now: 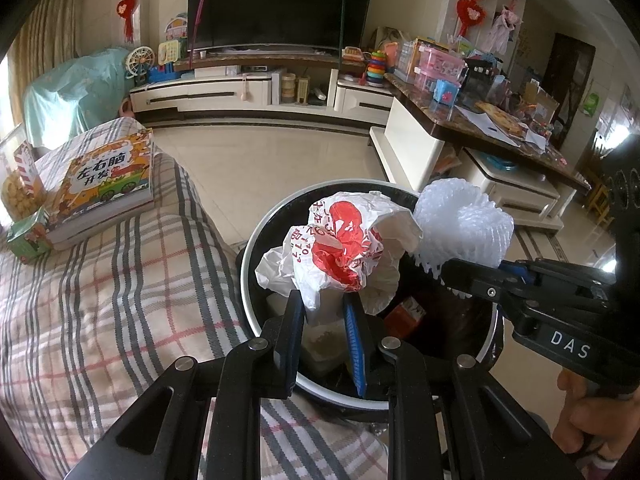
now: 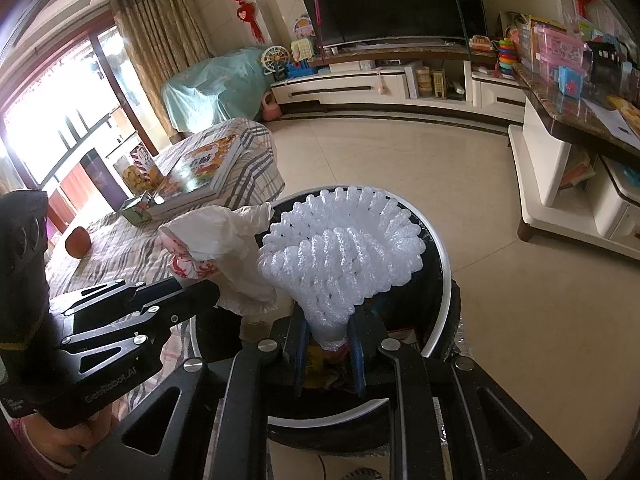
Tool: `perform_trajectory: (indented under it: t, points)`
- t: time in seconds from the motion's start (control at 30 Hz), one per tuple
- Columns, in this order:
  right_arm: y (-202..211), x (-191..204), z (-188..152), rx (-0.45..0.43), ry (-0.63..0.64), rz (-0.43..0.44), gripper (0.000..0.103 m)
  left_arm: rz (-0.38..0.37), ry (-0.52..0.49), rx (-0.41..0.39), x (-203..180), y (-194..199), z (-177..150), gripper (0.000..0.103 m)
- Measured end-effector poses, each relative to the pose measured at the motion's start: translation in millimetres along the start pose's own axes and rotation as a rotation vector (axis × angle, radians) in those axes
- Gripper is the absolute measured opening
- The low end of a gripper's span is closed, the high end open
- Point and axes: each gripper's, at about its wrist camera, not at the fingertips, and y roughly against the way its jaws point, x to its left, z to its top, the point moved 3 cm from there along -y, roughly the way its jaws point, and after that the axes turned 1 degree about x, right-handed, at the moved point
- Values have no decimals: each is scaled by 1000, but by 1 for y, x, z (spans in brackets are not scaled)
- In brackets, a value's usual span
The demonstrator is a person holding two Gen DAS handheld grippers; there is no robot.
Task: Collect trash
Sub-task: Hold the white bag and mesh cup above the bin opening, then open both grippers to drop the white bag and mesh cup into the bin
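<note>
Left gripper (image 1: 324, 300): jaws nearly closed, clamped on the lower edge of a crumpled white and red plastic bag (image 1: 344, 248). Bag bunched just beyond the fingertips, standing up over the open mouth of a round black trash bin (image 1: 256, 248) with a pale rim. Bin directly ahead of and beneath both tools. Some refuse dimly visible inside, among it an orange carton (image 1: 408, 314); the rest too dark to tell.

Right gripper (image 2: 328, 330): jaws likewise nearly closed, pinching the narrow end of a white foam fruit net (image 2: 344, 248). Net fanned out wide beyond the fingertips, over the bin (image 2: 442, 264). Net and bag (image 2: 224, 248) side by side, touching or very nearly so, the bag to the left of the right tool, the net (image 1: 464, 224) to the right of the left tool. Each gripper visible in the other's view, a hand (image 1: 580, 412) wrapped round the right one's handle.

To the left of both tools, a table under a checked cloth (image 1: 100, 300), its edge close against the bin. On it, well beyond the left gripper's side: a colourful children's book (image 1: 108, 180), a small green box (image 1: 28, 238), a snack packet (image 1: 22, 188). In the right wrist view, also a reddish round fruit (image 2: 78, 242) on the cloth. Farther ahead, tiled floor (image 1: 260, 152), a low white cabinet (image 1: 224, 94) and a dark television (image 1: 276, 4).
</note>
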Motion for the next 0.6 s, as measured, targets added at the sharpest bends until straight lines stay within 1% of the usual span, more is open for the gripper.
perform_trajectory:
  t: [0.6]
  points:
    - [-2,-3,0,5,-4,-4,18,-5,5,10,-1,-7,1,20]
